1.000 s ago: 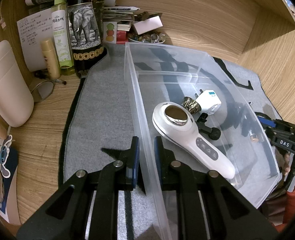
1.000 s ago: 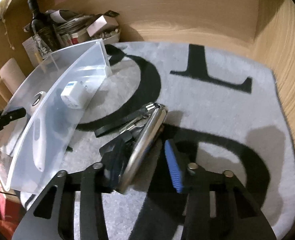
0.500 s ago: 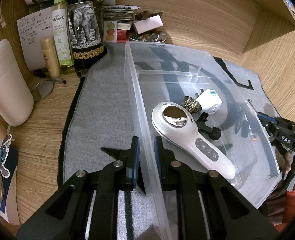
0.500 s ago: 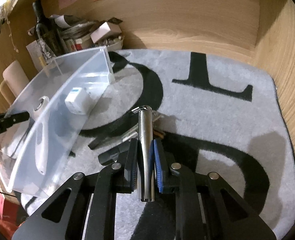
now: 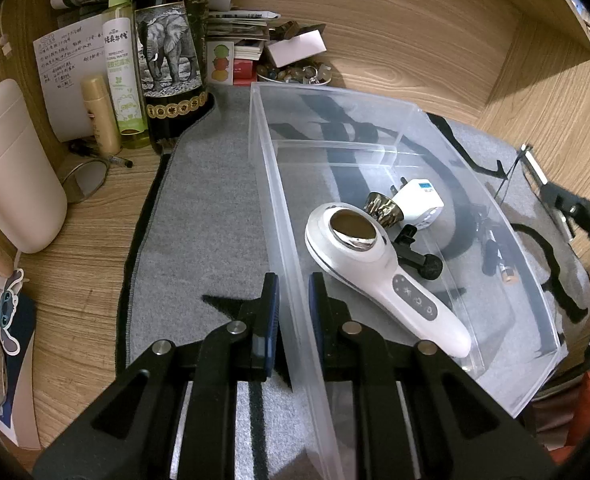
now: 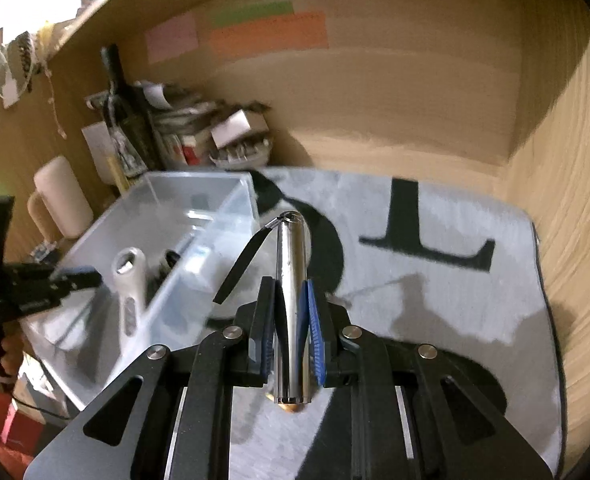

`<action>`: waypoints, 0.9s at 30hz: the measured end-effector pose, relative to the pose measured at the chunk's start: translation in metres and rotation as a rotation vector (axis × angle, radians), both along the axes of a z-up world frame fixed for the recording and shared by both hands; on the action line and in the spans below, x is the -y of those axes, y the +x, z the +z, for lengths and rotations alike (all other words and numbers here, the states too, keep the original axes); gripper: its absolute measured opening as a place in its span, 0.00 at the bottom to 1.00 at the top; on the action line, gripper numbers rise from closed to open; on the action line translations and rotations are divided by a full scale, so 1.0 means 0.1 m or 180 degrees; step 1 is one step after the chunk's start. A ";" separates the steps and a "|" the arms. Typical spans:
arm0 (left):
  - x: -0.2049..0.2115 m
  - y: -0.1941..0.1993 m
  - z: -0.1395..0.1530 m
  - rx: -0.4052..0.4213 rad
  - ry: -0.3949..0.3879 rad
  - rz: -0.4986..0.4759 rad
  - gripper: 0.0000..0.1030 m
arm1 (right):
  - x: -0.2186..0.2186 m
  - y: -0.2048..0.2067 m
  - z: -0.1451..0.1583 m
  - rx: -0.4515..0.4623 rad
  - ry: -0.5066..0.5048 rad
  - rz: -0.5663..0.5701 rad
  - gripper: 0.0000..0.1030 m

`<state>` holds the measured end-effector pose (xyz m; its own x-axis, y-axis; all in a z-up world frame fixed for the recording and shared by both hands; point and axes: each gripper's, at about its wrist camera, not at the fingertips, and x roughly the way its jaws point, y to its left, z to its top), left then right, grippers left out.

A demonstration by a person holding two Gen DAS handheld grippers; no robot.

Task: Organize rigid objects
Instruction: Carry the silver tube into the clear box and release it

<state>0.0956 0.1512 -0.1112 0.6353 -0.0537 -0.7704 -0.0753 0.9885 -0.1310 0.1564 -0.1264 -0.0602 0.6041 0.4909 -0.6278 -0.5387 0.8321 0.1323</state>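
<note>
right fingers (image 6: pixel 291 332) clamping metal cylinder (image 6: pixel 291 304)

both hand-held grippers, left (image 5: pixel 293 292) and right (image 6: pixel 291 300), are clamped.

One clear plastic bin (image 5: pixel 375 120); four items inside: one white handheld device (image 5: pixel 379 276), one white plug adapter (image 5: pixel 419 200), one black knobbed part (image 5: pixel 419 258), one bronze-coloured cap (image 5: pixel 381 208). One metal cylinder (image 6: pixel 291 300). Two grippers.
</note>
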 end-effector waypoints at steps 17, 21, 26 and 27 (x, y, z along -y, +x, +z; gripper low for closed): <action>-0.01 0.00 0.00 0.0000 -0.0001 0.0001 0.14 | -0.42 -0.13 0.48 0.0420 0.0245 0.0383 0.14; -0.01 0.00 0.00 -0.0001 0.0000 0.0002 0.14 | -0.55 -0.14 0.51 0.0445 0.0245 0.0478 0.14; -0.01 0.00 0.00 -0.0001 0.0002 0.0000 0.14 | -0.72 -0.13 0.48 0.0405 0.0216 0.0585 0.14; -0.01 0.00 0.00 0.0000 0.0001 0.0001 0.14 | -0.76 -0.12 0.46 0.0384 0.0204 0.0614 0.14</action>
